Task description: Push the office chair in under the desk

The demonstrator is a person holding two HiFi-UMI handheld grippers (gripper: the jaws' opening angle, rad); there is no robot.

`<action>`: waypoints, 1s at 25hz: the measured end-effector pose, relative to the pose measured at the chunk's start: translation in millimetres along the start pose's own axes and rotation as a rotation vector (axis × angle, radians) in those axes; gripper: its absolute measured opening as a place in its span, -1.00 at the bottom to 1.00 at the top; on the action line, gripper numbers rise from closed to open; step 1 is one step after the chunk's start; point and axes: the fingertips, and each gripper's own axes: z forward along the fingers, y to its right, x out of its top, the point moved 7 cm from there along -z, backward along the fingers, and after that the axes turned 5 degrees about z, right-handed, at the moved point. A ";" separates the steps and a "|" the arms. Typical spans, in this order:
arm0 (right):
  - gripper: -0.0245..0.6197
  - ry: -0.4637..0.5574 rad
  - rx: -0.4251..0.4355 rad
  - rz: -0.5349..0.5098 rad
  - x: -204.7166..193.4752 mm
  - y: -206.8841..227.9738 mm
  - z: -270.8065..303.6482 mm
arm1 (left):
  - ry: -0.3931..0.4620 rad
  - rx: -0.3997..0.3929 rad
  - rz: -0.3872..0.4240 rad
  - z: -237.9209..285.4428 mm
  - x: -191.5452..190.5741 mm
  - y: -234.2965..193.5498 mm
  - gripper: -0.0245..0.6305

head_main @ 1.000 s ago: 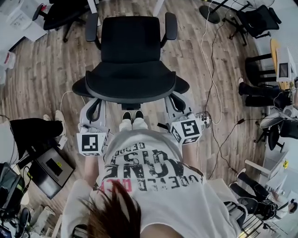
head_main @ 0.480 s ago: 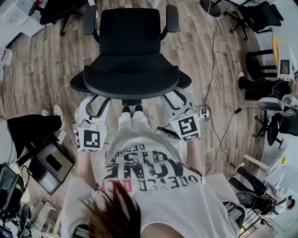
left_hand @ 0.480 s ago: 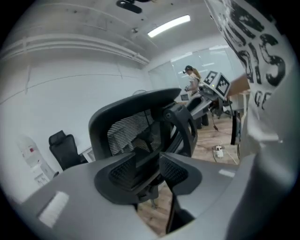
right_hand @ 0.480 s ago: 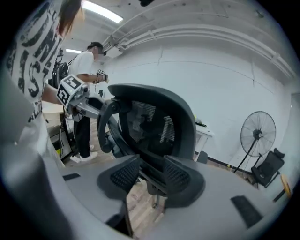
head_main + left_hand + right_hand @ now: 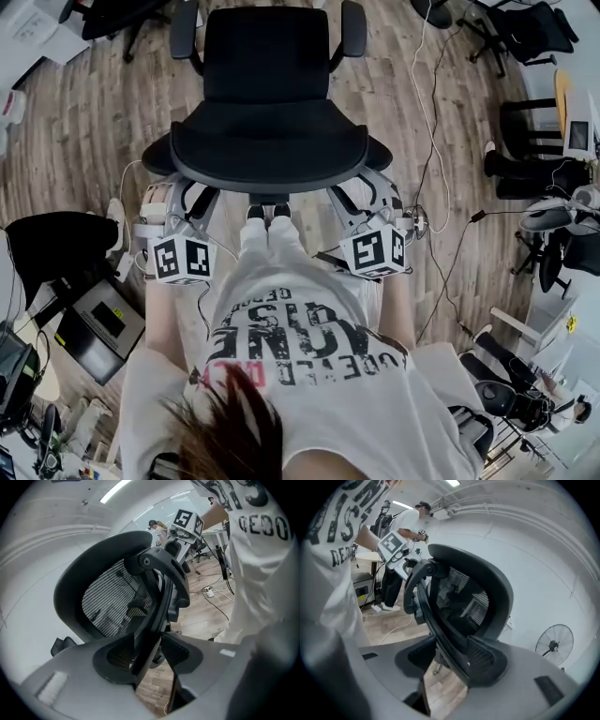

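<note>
Both grippers at the chair back, jaws spread, nothing clamped.
Left gripper [image 5: 186, 202] is at the lower left edge of the backrest [image 5: 270, 155]; its jaws have just been opening and stand wide, with the black frame bar [image 5: 152, 606] between them, not squeezed. The chair [image 5: 264, 75] stands on the wood floor [image 5: 84, 131] right in front of the person, backrest toward them, seat facing away. Right gripper [image 5: 364, 199] is at the lower right edge, its jaws also just opened, the frame rim loose between them.
</note>
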 end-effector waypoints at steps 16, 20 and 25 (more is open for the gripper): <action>-0.36 -0.253 -0.012 -0.226 -33.6 -6.7 38.3 | -0.078 -0.012 0.113 28.7 -21.1 15.6 -0.31; -0.36 -0.254 -0.008 -0.220 -30.1 -0.1 43.7 | -0.092 0.012 0.128 31.7 -20.7 6.7 -0.31; -0.36 -0.285 0.001 -0.211 -28.2 1.1 41.2 | -0.103 0.028 0.146 31.9 -19.1 5.8 -0.31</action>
